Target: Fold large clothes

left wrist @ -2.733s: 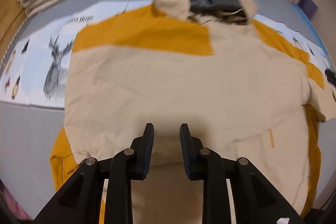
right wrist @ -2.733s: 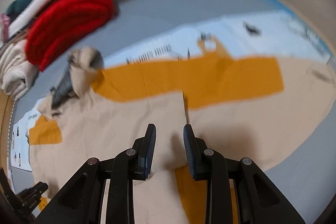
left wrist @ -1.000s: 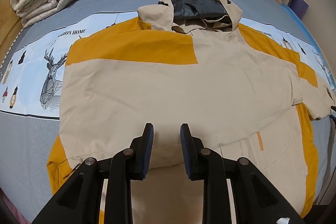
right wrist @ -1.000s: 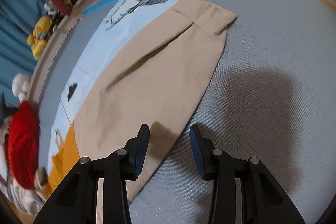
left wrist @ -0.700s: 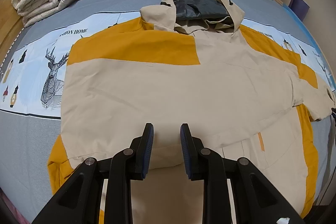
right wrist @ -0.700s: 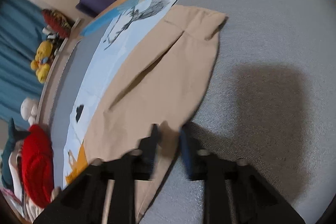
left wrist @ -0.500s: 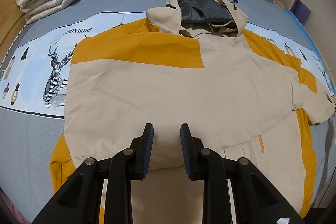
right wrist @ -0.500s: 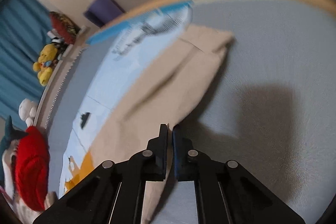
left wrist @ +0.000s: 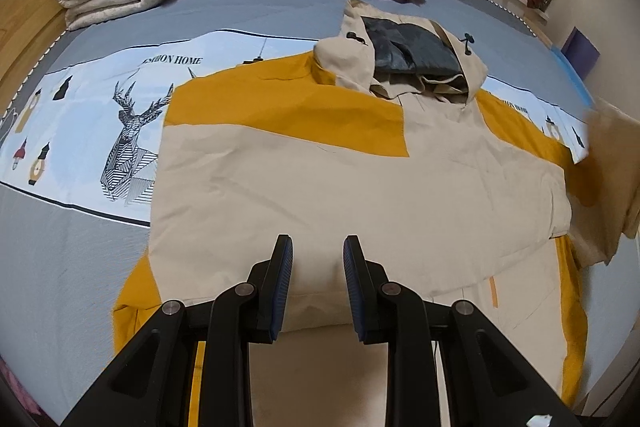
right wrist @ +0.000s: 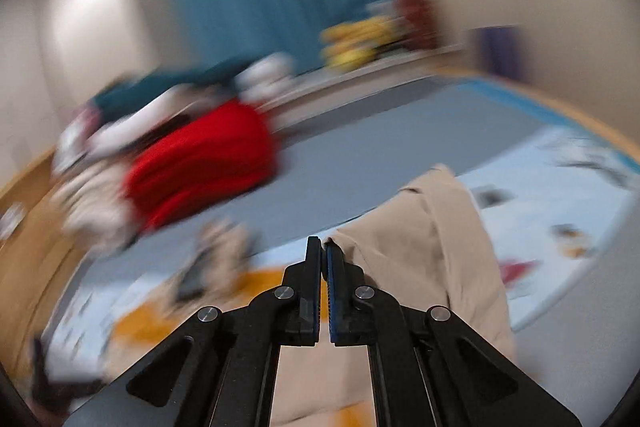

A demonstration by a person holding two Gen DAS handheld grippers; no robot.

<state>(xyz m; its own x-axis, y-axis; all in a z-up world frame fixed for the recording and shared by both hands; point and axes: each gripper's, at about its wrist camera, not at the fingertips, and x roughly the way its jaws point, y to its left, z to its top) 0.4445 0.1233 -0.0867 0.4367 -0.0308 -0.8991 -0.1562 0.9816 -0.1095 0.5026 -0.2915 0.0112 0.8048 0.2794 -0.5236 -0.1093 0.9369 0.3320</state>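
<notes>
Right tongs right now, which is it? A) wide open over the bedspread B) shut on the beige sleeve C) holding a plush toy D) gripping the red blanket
B: the right tongs are shut, with the beige sleeve pinched at their tips and lifted off the bed.

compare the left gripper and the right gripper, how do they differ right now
The left gripper has its jaws apart with nothing between them, above the jacket spread flat. The right gripper is shut on the beige sleeve, which drapes from its tips. The left view is sharp; the right view is motion-blurred. Both are black with blue pads.
</notes>
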